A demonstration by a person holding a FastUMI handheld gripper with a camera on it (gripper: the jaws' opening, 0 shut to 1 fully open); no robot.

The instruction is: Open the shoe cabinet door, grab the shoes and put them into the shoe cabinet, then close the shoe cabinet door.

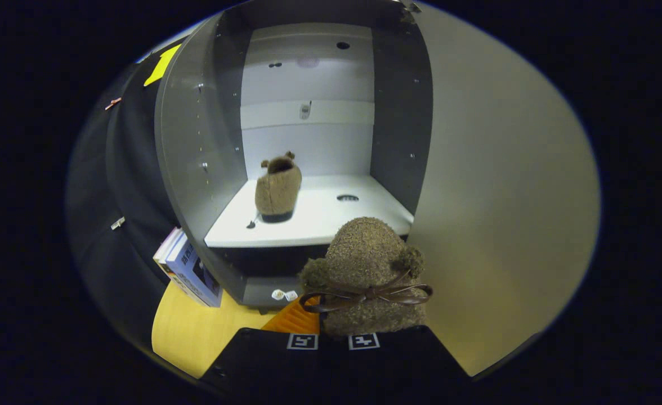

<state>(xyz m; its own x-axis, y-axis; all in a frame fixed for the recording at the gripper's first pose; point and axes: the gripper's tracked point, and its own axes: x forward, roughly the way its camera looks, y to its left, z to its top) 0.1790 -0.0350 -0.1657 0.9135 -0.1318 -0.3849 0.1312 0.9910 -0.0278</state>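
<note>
I see my gripper [334, 341] holding a fuzzy brown shoe [365, 275] between its fingers, just before the open shoe cabinet [196, 146]; the second shoe [278, 190] already stands inside on the white shelf [320, 216], door [500, 185] swung open at right

A fuzzy slipper [365, 270] is held between the fingers of the gripper [334, 341], both of which press on it, and it is placed just ahead of the open shoe cabinet [196, 152], below the front edge of the cabinet shelf [320, 216]. A second slipper [278, 190] is set on that shelf, inside the cabinet, towards its left side and well beyond the held one. The cabinet door [505, 185] is swung open to the right of the held slipper. Books [189, 274] are leaned against the cabinet's left side, on the wooden floor [190, 332].
</note>
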